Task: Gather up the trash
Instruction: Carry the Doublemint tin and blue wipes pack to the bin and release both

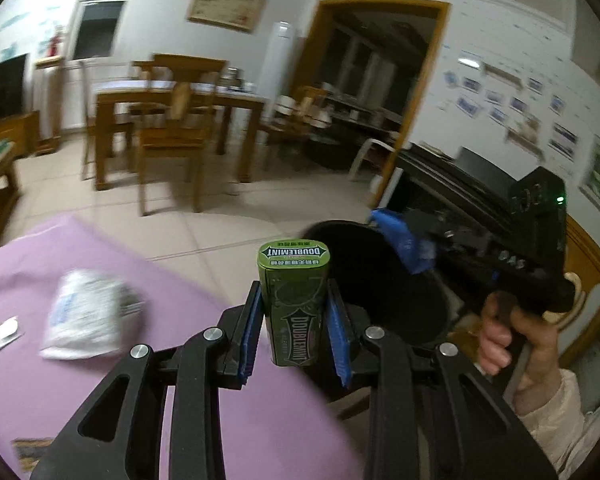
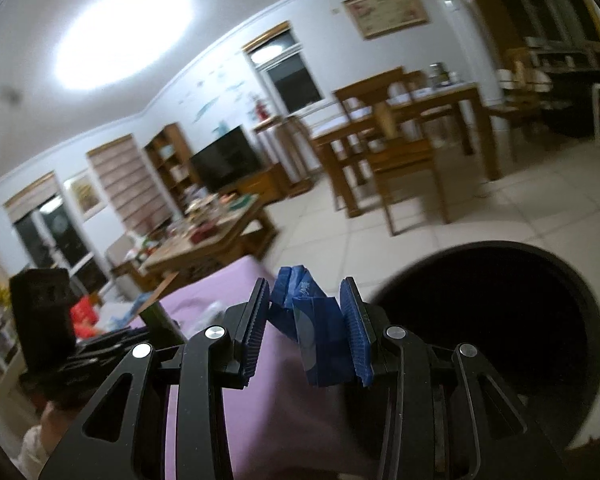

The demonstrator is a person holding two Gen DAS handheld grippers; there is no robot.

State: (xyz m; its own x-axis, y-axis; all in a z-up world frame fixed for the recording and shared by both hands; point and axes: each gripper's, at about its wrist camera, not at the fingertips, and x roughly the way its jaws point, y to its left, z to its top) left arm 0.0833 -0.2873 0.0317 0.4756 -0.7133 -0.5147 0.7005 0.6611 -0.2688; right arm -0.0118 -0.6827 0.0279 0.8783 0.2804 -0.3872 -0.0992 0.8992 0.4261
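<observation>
Green tin (image 1: 296, 304) stands clamped upright inside the left hand-held gripper (image 1: 296, 312).

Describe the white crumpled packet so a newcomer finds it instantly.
Start at the purple tablecloth in the left wrist view. Left of the green Doublemint tin held in the left gripper lies the white crumpled packet. It is the largest loose item there, beside a small silvery wrapper.

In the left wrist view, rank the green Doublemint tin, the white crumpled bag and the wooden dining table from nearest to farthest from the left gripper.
1. Green Doublemint tin: clamped upright in the left gripper.
2. White crumpled bag: to the left, lying on the purple cloth.
3. Wooden dining table: far across the tiled floor, upper left of centre.
</observation>
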